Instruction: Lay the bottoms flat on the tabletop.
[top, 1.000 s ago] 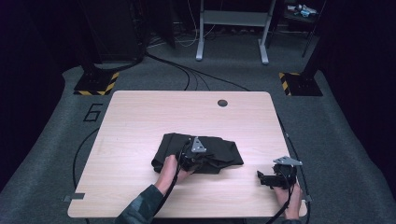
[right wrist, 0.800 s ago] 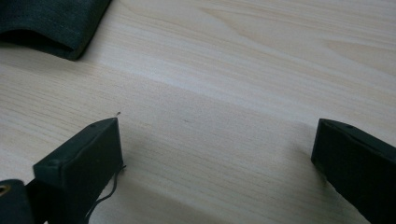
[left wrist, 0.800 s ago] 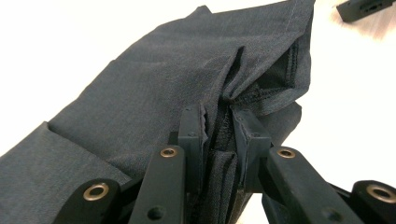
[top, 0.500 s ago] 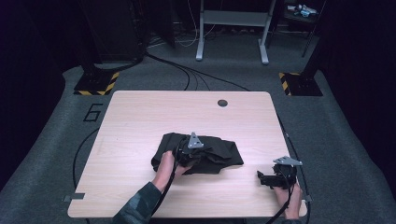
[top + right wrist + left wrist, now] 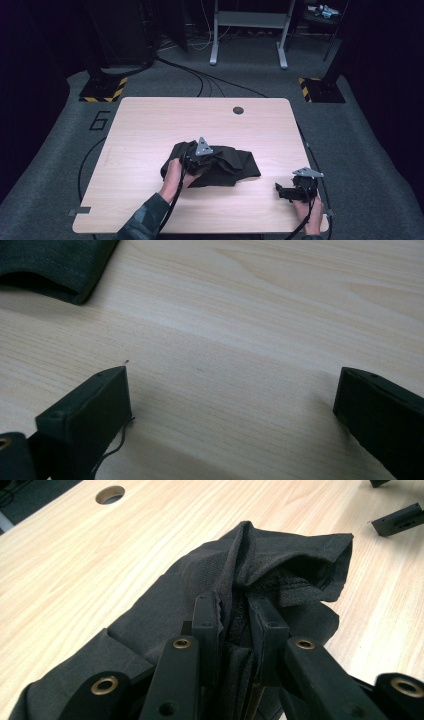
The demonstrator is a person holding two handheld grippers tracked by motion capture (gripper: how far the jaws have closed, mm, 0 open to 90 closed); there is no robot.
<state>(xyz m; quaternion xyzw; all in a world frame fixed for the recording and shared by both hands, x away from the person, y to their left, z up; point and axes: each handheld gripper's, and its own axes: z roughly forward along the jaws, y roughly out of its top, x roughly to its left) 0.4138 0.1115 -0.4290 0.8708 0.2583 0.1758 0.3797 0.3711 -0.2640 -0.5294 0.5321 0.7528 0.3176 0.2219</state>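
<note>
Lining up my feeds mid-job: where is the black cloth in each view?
High view: black cloth at table centre, under the left gripper.
Left gripper view: mid-frame, a fold pinched between the jaws.
Right gripper view: one edge in the top-left corner.
Shared landmark: the light wooden table.

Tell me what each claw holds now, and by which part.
The left claw pinches a bunched fold in the middle of the black cloth. The right claw is open over the table, holding nothing.
</note>
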